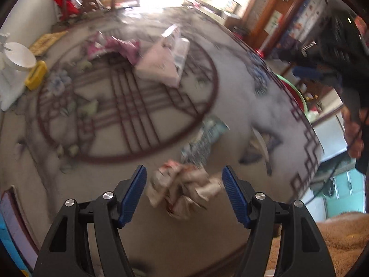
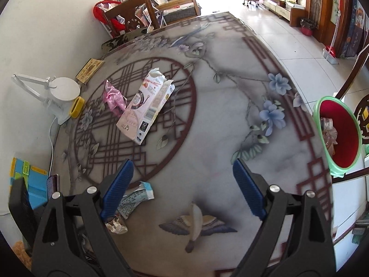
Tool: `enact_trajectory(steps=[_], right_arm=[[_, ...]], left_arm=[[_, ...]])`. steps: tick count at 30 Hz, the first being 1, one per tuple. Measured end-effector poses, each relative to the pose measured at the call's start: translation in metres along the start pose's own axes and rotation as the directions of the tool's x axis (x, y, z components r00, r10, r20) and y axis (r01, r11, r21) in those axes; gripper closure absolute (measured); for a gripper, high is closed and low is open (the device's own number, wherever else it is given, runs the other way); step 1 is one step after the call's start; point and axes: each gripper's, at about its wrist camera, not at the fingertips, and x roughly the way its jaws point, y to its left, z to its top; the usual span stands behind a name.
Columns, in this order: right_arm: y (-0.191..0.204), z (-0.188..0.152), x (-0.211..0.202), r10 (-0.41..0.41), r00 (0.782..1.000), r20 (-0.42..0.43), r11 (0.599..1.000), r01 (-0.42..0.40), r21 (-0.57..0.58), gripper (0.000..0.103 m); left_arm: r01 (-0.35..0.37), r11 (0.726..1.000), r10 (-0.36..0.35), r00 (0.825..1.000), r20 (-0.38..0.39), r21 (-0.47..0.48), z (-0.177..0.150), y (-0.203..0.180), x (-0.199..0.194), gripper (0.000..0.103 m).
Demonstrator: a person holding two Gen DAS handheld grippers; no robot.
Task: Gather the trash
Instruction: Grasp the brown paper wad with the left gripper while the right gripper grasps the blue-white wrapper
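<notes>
1 crumpled wrapper (image 1: 184, 188) — between open left jaws.

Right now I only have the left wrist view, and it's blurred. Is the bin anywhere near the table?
Observer: Yes. In the right wrist view a green bin with a red liner stands just off the table's right edge, with some trash already inside.
Operator: What is that pale box lying mid-table?
Observer: An opened pink carton, lying on its side, with a pink wrapper beside it.
Operator: Is the right gripper carrying anything?
Observer: No. The right gripper is open, with only bare tabletop between its pads.
Operator: And that blue-white thing beyond my crumpled wrapper?
Observer: A flattened blue and white packet, lying right next to the crumpled wrapper.
</notes>
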Motion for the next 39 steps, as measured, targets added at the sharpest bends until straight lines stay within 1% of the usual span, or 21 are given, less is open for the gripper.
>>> enact_trajectory(steps=[3,4,5,6,7,9,10,11,15,17,21,24,26,27,28,29,30,31,34,36,39], right_arm=[[0.012,-0.006,0.005,0.001,1.0,-0.014,1.0,-0.002,-0.007,0.017],[0.015,-0.008,0.006,0.002,1.0,-0.019,1.0,-0.002,-0.01,0.017],[0.018,-0.01,0.008,0.002,1.0,-0.024,1.0,-0.002,-0.013,0.017],[0.022,-0.013,0.01,0.004,0.999,-0.033,1.0,-0.004,-0.016,0.017],[0.024,-0.015,0.012,0.007,0.999,-0.043,1.0,-0.008,-0.017,0.016],[0.029,-0.021,0.019,0.015,0.998,-0.066,1.0,-0.016,-0.014,0.016],[0.032,-0.023,0.022,0.02,0.997,-0.077,1.0,-0.021,-0.012,0.016],[0.034,-0.026,0.027,0.03,0.995,-0.093,1.0,-0.031,-0.008,0.016],[0.042,-0.037,0.046,0.06,0.986,-0.157,0.998,-0.058,0.018,0.016],[0.048,-0.043,0.058,0.061,0.98,-0.192,0.998,-0.059,0.019,0.016],[0.066,-0.053,0.082,0.066,0.968,-0.244,0.997,-0.073,-0.02,0.016],[0.08,-0.058,0.096,0.059,0.96,-0.275,0.995,-0.078,-0.058,0.018],[0.088,-0.061,0.104,0.037,0.957,-0.289,0.994,-0.066,-0.09,0.028],[0.091,-0.063,0.108,0.027,0.955,-0.296,0.993,-0.06,-0.104,0.035],[0.093,-0.063,0.111,0.018,0.954,-0.3,0.992,-0.054,-0.115,0.045],[0.094,-0.064,0.114,0.008,0.953,-0.303,0.991,-0.049,-0.126,0.057],[0.094,-0.064,0.116,-0.001,0.953,-0.304,0.99,-0.042,-0.136,0.063],[0.094,-0.064,0.115,0.0,0.954,-0.299,0.99,-0.042,-0.134,0.068],[0.092,-0.056,0.104,-0.01,0.97,-0.244,0.99,-0.025,-0.141,0.07],[0.092,-0.048,0.089,-0.022,0.982,-0.188,0.988,-0.008,-0.157,0.07],[0.092,-0.035,0.069,-0.038,0.993,-0.114,0.985,0.018,-0.171,0.07]], left_arm=[[0.014,1.0,-0.014,0.999,-0.042,0.005,-0.006,-0.005,0.019,0.033],[0.013,1.0,-0.013,0.999,-0.044,-0.001,-0.007,-0.005,0.023,0.034],[0.01,1.0,-0.01,0.999,-0.042,-0.014,-0.006,-0.004,0.026,0.039],[0.002,1.0,-0.003,0.999,-0.037,-0.031,-0.006,-0.002,0.028,0.055],[0.004,0.999,-0.006,1.0,-0.03,-0.046,-0.004,0.001,0.028,0.058],[0.044,0.995,-0.045,0.999,-0.003,-0.092,-0.001,0.009,0.021,0.083],[0.056,0.992,-0.054,0.998,0.015,-0.114,0.001,0.014,0.017,0.085],[0.048,0.99,-0.044,0.998,0.035,-0.131,0.002,0.018,0.012,0.085],[0.009,0.978,0.017,0.992,0.123,-0.208,0.011,0.04,-0.011,0.086],[-0.001,0.973,0.036,0.988,0.148,-0.231,0.016,0.048,-0.018,0.086],[-0.007,0.965,0.052,0.985,0.166,-0.261,0.021,0.06,-0.025,0.085],[-0.017,0.962,0.062,0.986,0.158,-0.273,0.021,0.065,-0.022,0.084],[-0.016,0.959,0.06,0.987,0.146,-0.284,0.02,0.068,-0.019,0.082],[-0.015,0.957,0.059,0.988,0.142,-0.288,0.019,0.07,-0.018,0.081],[-0.015,0.956,0.057,0.989,0.136,-0.292,0.018,0.072,-0.017,0.08],[-0.017,0.956,0.058,0.99,0.132,-0.294,0.018,0.074,-0.015,0.077],[-0.019,0.955,0.059,0.99,0.126,-0.297,0.017,0.075,-0.013,0.076],[-0.02,0.953,0.059,0.991,0.121,-0.301,0.017,0.077,-0.011,0.076],[-0.027,0.95,0.063,0.992,0.107,-0.31,0.015,0.08,-0.006,0.071],[-0.031,0.948,0.065,0.993,0.096,-0.317,0.015,0.082,-0.002,0.062],[-0.03,0.947,0.058,0.995,0.079,-0.32,0.016,0.085,0.006,0.054]])
